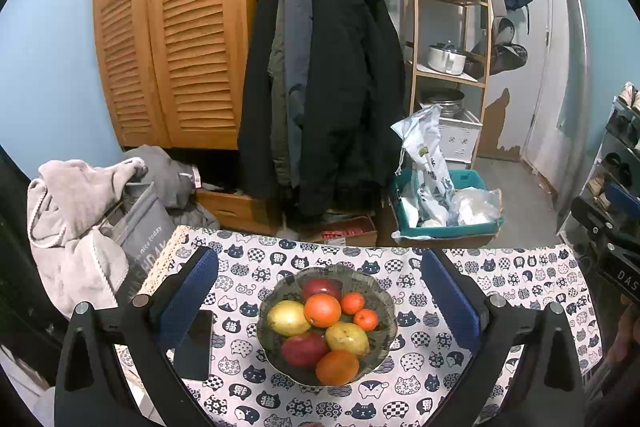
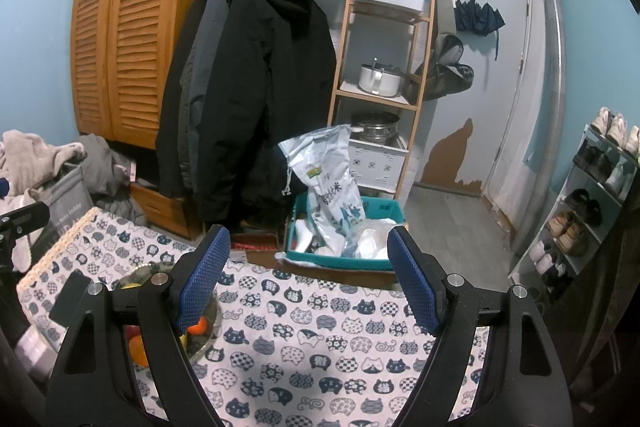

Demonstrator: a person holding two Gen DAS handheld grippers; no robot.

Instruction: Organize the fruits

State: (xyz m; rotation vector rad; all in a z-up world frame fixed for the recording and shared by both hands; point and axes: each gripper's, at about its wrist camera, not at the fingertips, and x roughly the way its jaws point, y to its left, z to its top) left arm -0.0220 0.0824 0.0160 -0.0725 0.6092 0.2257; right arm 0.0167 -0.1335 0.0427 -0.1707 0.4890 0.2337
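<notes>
A dark patterned bowl (image 1: 384,301) stands on the cat-print tablecloth (image 1: 460,371). It holds several fruits: oranges (image 1: 322,309), small mandarins (image 1: 352,302), yellow fruits (image 1: 287,317) and red fruits (image 1: 304,349). My left gripper (image 1: 320,279) hovers open over the bowl, its blue pads well apart on either side. My right gripper (image 2: 309,263) is open above bare tablecloth (image 2: 320,347), with nothing between its fingers. In the right wrist view the bowl (image 2: 212,323) sits at the left, mostly hidden behind the left finger (image 2: 200,275), with an orange (image 2: 199,325) showing.
A black phone (image 1: 196,345) lies on the cloth left of the bowl. Beyond the table's far edge are hanging coats (image 1: 320,79), a wooden shelf (image 1: 448,67), a teal crate (image 1: 440,211) with bags and a laundry pile (image 1: 80,219). A shoe rack (image 2: 588,195) stands at the right.
</notes>
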